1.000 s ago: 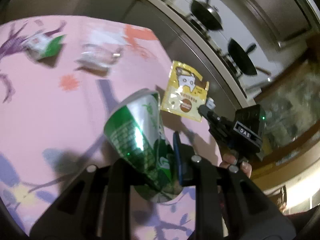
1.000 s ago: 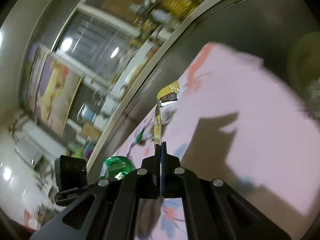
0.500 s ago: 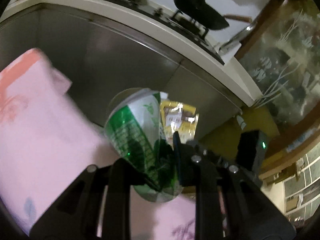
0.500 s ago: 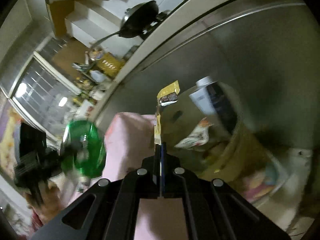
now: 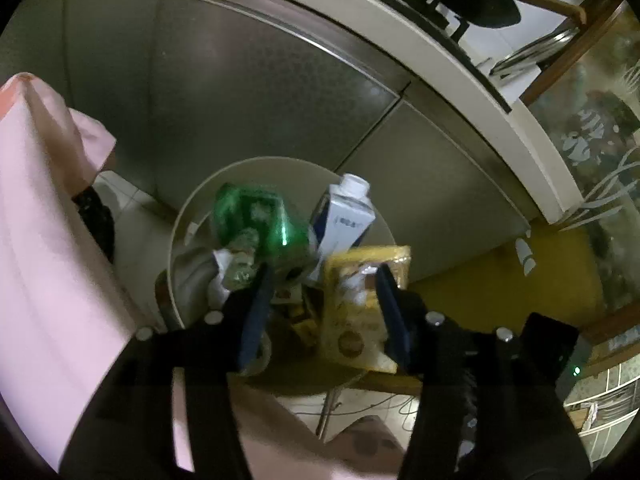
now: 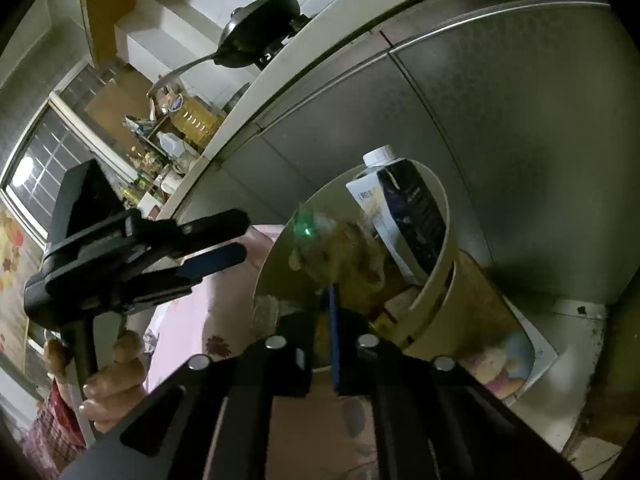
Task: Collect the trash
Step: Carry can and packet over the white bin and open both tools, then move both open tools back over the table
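The left hand-held gripper [image 5: 320, 280] has just been opening and stands wide, empty, over the bin [image 5: 182, 216], the crushed green can [image 5: 260, 220], light and slick, dropping at eleven o'clock.

Can [image 5: 256, 220] and carton [image 5: 344, 216] inside bin [image 5: 180, 216], beside cabinet [image 5: 240, 92].

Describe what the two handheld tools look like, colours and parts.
Both are matte black plastic with silver screw heads. The left tool has two long fingers lined with blue pads, seen side-on from the right wrist view with a boxy black block behind. The right tool shows a blue pad too.
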